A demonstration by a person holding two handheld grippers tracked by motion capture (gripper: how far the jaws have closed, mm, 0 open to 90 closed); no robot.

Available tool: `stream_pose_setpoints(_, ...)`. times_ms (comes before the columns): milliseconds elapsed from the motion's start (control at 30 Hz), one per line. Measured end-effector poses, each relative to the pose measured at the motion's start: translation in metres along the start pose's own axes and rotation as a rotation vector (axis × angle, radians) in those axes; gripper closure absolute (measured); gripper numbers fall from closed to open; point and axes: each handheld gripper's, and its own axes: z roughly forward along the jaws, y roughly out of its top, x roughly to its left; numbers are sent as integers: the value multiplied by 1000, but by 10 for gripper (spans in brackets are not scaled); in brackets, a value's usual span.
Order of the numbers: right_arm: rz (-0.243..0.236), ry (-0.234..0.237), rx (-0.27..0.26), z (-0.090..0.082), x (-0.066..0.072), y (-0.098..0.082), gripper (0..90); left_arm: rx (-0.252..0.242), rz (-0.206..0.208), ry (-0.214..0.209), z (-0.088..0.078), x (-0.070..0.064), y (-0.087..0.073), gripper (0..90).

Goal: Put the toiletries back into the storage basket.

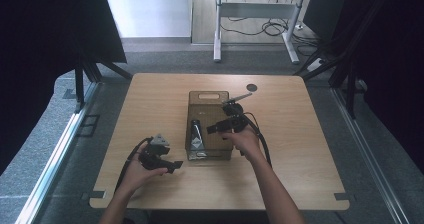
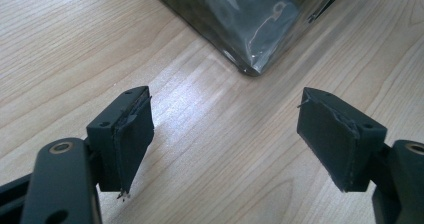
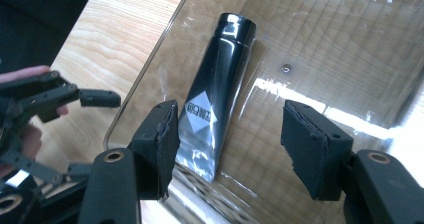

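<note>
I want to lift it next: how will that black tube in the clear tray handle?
The tube looks glossy, so the right gripper's open pads may slip. Its flat crimped end suggests soft walls that would dent. Lying flat in the tray, its round cap end might roll slightly.

Beyond my tongs the wooden table (image 1: 150, 184) sits on grey carpet (image 1: 45, 149); black curtains (image 1: 45, 29) flank me, and ahead stands a white desk frame (image 1: 255, 9) over tangled cables (image 1: 272, 28).
</note>
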Motion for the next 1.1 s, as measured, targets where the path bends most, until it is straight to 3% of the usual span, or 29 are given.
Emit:
stream_pose_setpoints(167,-25,23,-30,-15,-10,-11,412,-6,-2,4,-1,0,-1,229)
stream_pose_setpoints(567,-54,13,-102,-52,-45,-51,407,-2,3,9,-3,0,-2,229)
stream_pose_setpoints(967,-35,18,-170,-67,-81,-99,405,6,-5,18,-1,0,-4,229)
stream_pose_setpoints(1100,-73,-10,-193,-70,-88,-112,407,13,-10,24,2,0,-5,229)
